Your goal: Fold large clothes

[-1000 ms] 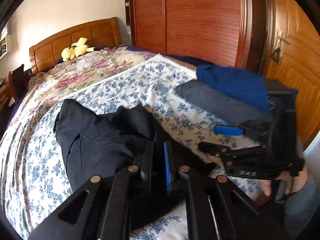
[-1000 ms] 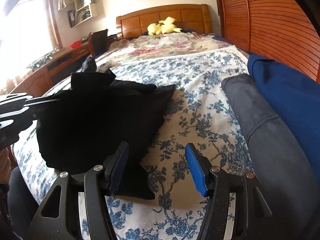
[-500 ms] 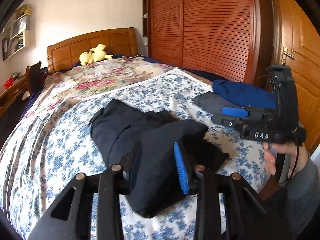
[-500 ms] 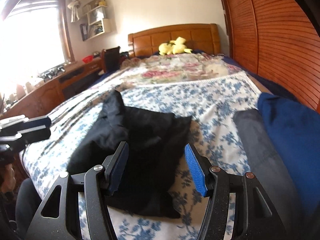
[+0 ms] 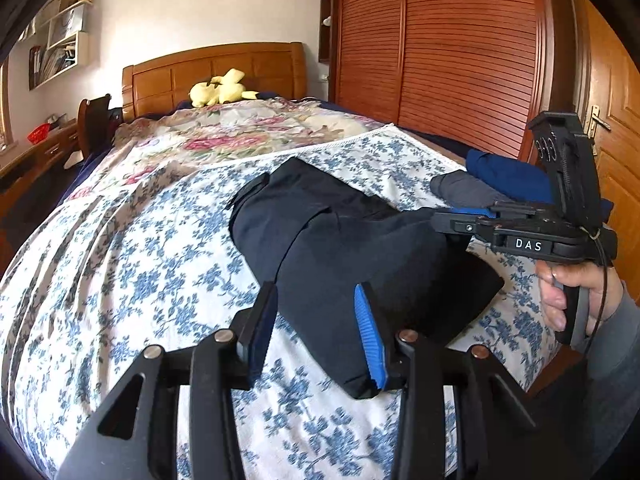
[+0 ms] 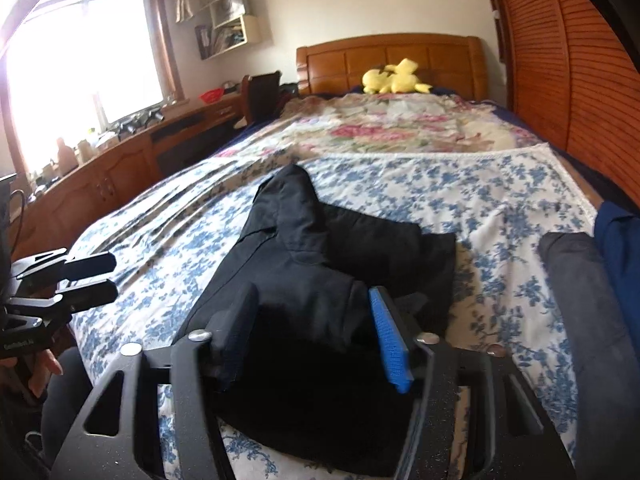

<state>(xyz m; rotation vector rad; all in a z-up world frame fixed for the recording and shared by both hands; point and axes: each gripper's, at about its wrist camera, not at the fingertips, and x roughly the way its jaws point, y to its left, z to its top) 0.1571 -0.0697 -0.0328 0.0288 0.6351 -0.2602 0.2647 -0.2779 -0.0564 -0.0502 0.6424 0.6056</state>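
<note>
Dark garment bunched on the flowered bedspread, near the bed's foot. Left tongs opening, nothing pinched, cloth beyond the tips. Right tongs closing over a dark fold; contact with pads unclear, near edge hidden behind the frame.

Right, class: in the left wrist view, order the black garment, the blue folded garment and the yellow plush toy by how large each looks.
1. black garment, largest.
2. blue folded garment, partly hidden behind the right gripper.
3. yellow plush toy, smallest, though farthest from the camera.
</note>
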